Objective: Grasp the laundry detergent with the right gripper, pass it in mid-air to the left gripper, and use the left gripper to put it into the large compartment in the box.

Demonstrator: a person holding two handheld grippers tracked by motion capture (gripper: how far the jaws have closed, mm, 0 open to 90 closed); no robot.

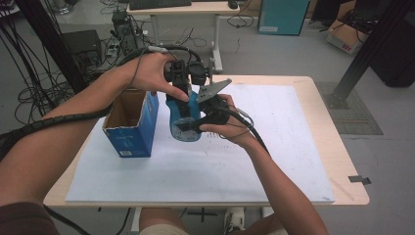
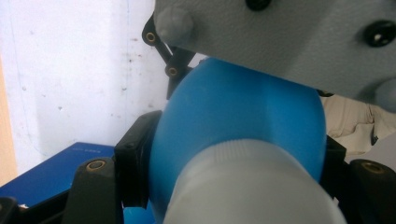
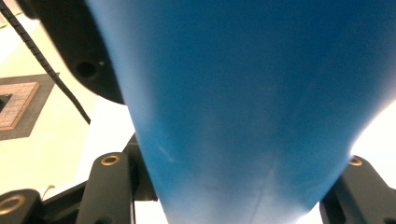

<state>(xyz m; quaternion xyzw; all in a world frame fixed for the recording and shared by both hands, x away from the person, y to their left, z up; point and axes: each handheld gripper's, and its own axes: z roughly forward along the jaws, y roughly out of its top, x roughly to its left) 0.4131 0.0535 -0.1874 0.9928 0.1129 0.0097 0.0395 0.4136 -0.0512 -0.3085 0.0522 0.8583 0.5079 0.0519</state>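
bottle [image 1: 185, 117], blue, sits at centre frame of my high view, just right of the open box [image 1: 131, 122], above the surface [image 1: 274, 147]. left tool [image 1: 187, 90] is clenched near its white cap [image 2: 252, 186], right tool [image 1: 193, 125] on its body. its base is hidden behind tools and hands.

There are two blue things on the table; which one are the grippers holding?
The blue bottle with the white cap. Both the left gripper and right gripper clamp it, while the open blue box stands untouched beside it.

Grey floor [image 1: 274, 54], cable tangle [image 1: 29, 93], far desk [image 1: 183, 9].
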